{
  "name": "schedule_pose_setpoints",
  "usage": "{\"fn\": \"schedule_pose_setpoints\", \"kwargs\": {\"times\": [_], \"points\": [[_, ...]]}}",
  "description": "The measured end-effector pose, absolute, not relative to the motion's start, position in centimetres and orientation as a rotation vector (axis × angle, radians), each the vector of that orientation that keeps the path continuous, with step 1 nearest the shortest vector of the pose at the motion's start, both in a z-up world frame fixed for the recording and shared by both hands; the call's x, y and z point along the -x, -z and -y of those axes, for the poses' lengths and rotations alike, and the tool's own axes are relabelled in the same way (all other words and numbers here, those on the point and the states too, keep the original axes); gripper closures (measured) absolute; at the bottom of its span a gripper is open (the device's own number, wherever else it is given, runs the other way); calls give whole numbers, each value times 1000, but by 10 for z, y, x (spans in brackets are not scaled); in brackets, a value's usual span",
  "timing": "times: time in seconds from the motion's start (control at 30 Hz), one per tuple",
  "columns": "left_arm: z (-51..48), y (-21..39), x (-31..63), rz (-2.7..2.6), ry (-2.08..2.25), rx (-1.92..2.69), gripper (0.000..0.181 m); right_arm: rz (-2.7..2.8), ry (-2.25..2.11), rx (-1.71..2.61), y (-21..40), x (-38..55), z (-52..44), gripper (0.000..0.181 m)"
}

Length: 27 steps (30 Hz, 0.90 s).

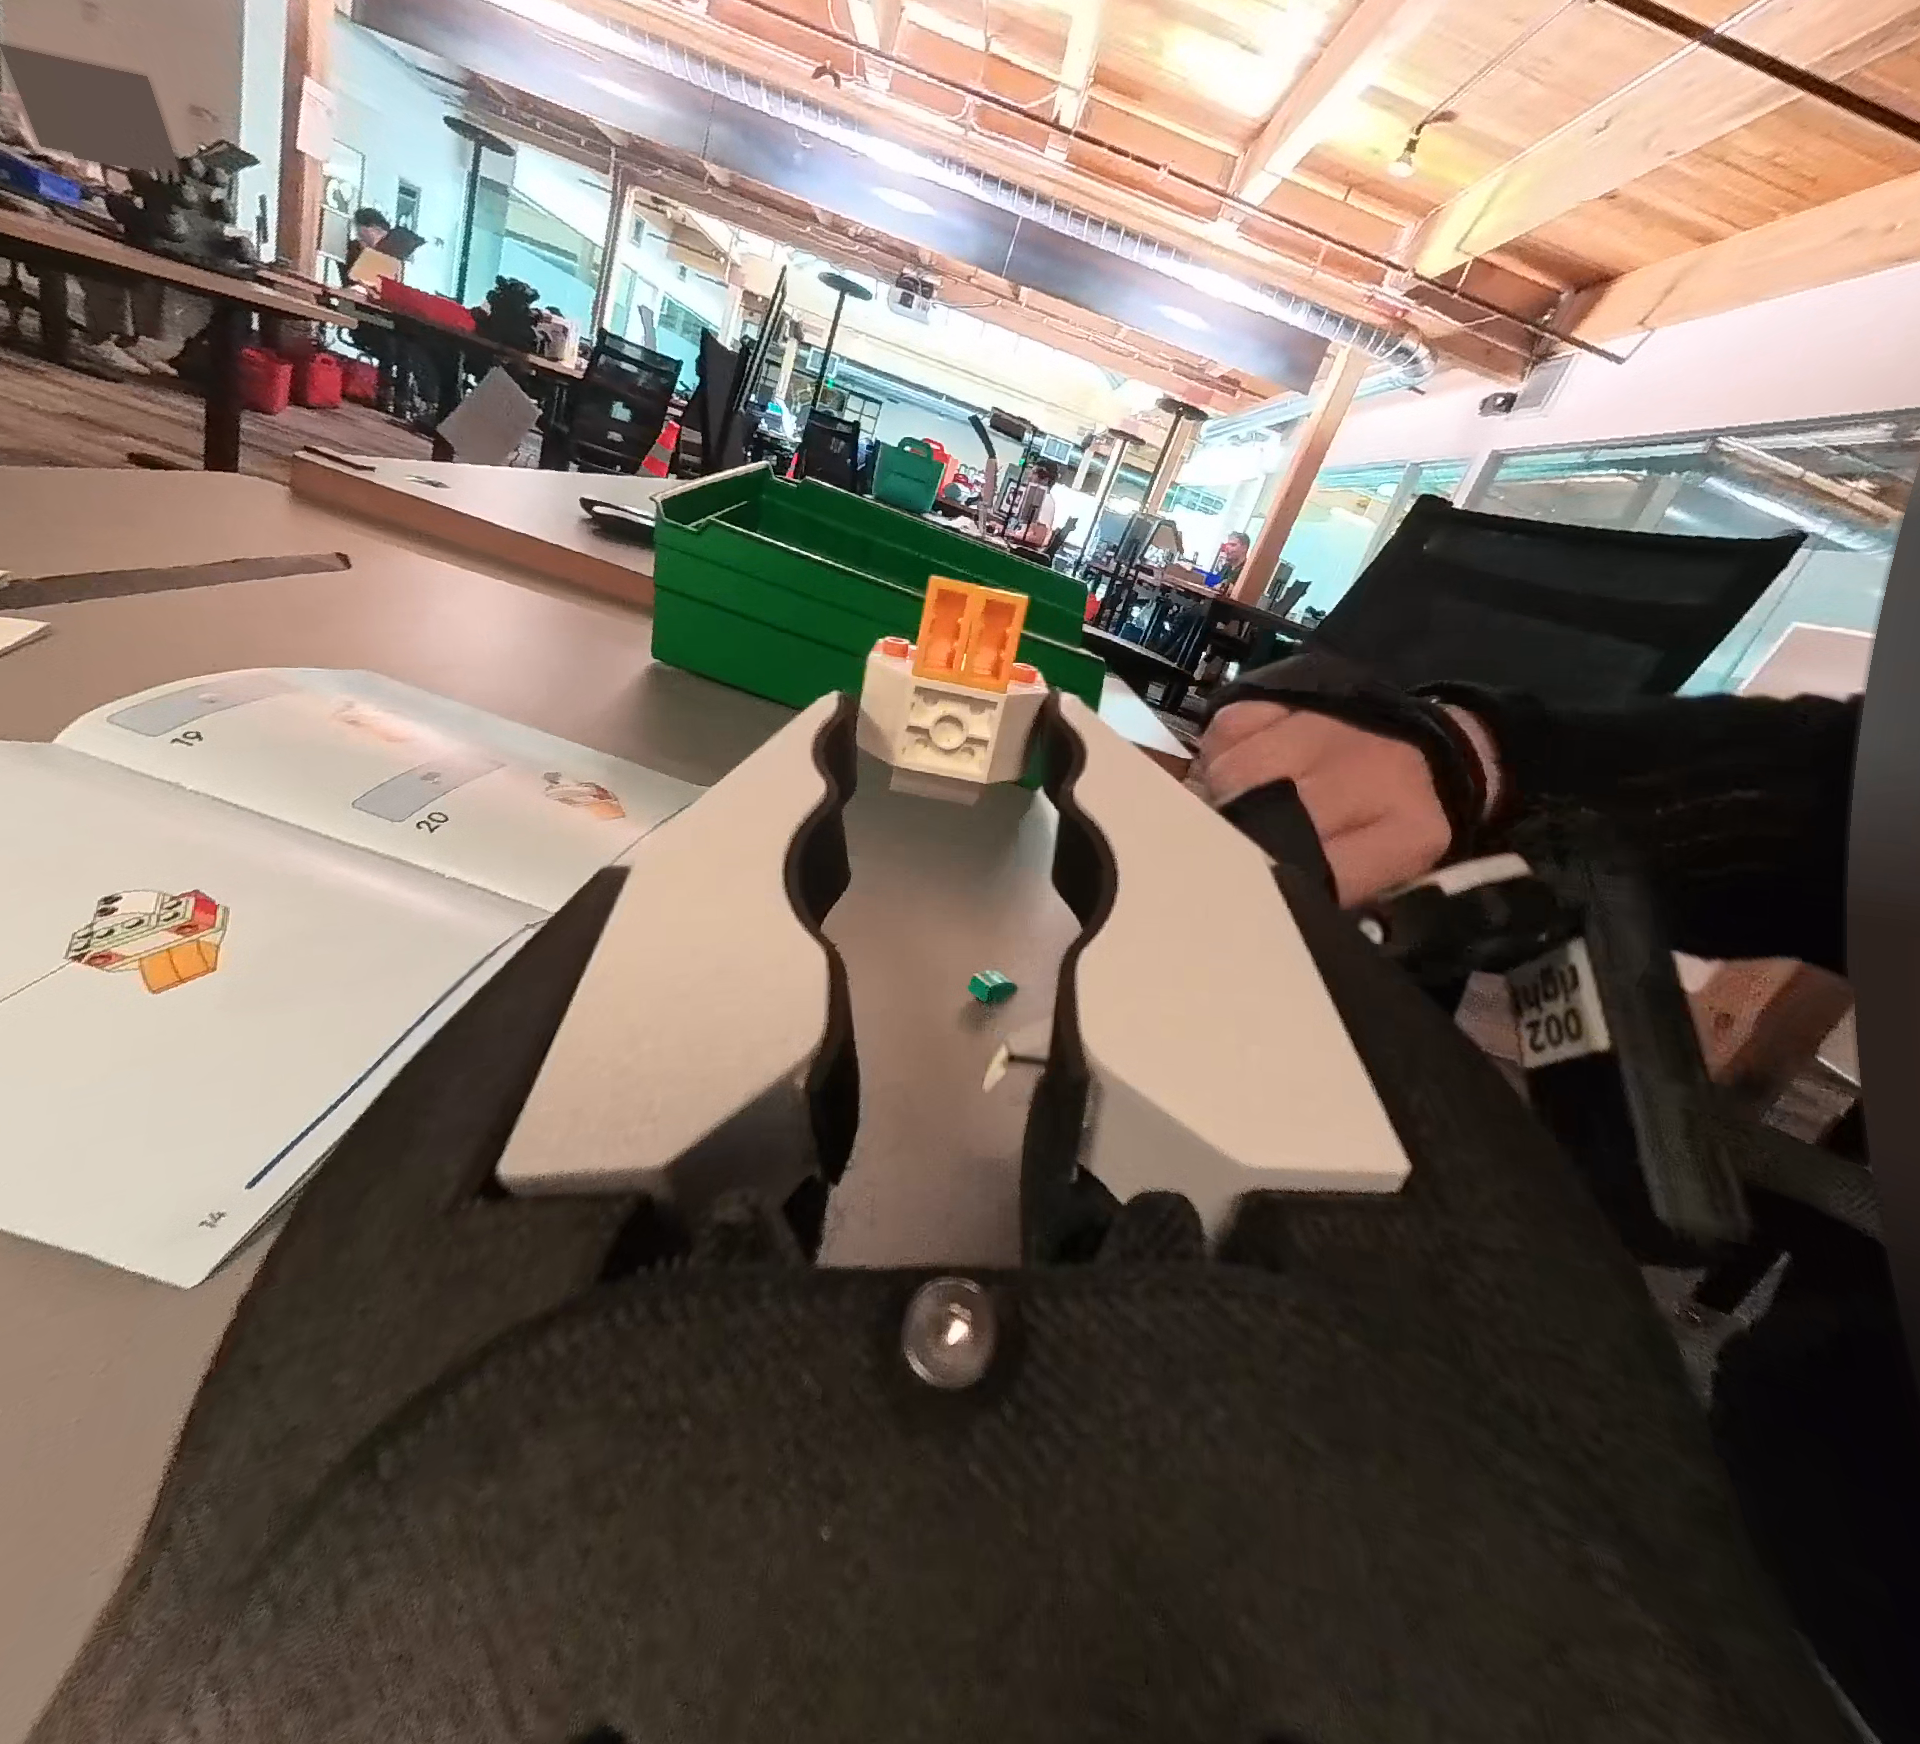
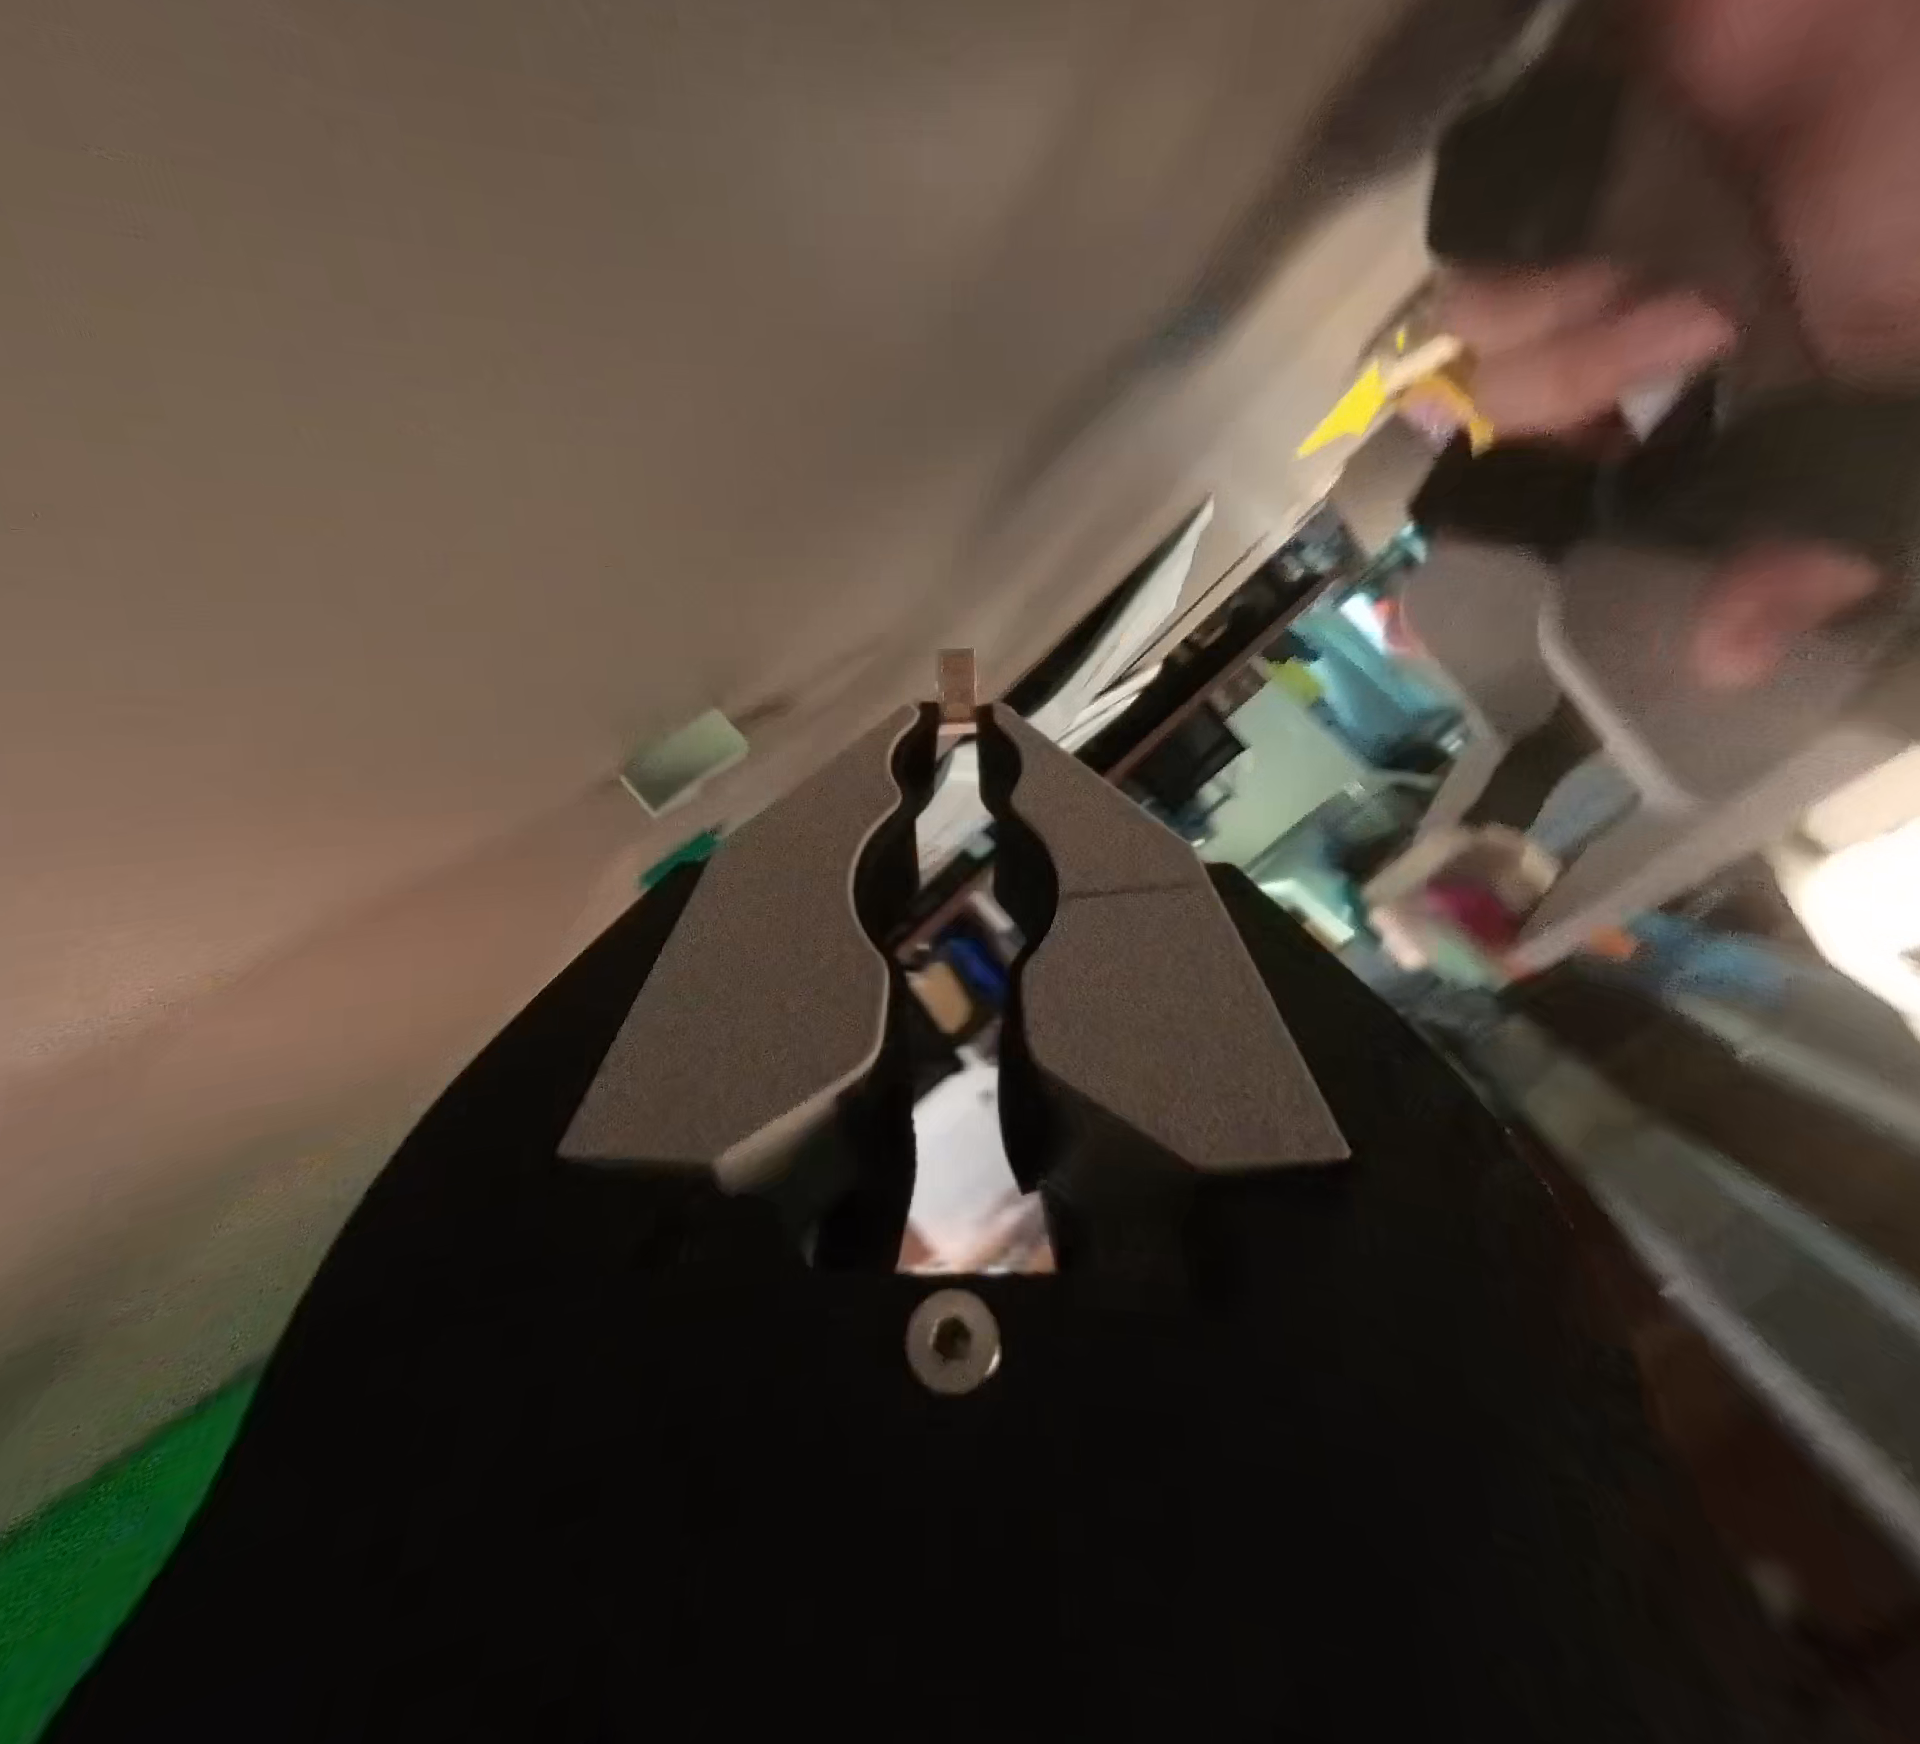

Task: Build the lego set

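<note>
My left gripper (image 1: 948,738) is shut on a small lego assembly (image 1: 943,718): white bricks with red studs and an orange piece (image 1: 975,632) on top, held above the table. A small green piece (image 1: 989,986) and a small white piece (image 1: 1000,1066) lie on the table below. My right gripper (image 2: 958,715) is shut on a small pale piece (image 2: 957,678) at its tips; the right wrist view is tilted and blurred. The hand holding the right gripper (image 1: 1340,790) shows at the right of the left wrist view.
An open instruction booklet (image 1: 260,925) lies on the table at left. Stacked green bins (image 1: 790,593) stand behind the assembly. A black chair (image 1: 1538,603) is at the right. A pale piece (image 2: 686,759) and green shapes (image 2: 681,855) lie blurred on the table in the right wrist view. My right fingertips sit around 12 cm from my left ones.
</note>
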<state>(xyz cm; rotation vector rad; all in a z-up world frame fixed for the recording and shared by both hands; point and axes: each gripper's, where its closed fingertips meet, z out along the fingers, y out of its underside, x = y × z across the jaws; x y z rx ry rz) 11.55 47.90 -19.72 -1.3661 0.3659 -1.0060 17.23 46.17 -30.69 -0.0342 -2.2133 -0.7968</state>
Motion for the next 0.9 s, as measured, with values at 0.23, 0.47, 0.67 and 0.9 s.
{"fn": "schedule_pose_setpoints", "kwargs": {"times": [0.23, 0.47, 0.67, 0.9], "points": [[-475, 193, -115, -376, 1030, 1338, 147, 2271, 817, -106, 314, -170, -454, 176], [-466, 186, -121, -400, 1144, 1278, 147, 2187, 888, -302, 317, -168, -444, 176], [-450, 173, -125, -434, 1292, 1180, 147, 2165, 877, -299, 315, -167, -444, 177], [-455, 175, -120, -387, 1312, 1197, 147, 2246, 700, -29, 317, -172, -440, 177]]}}
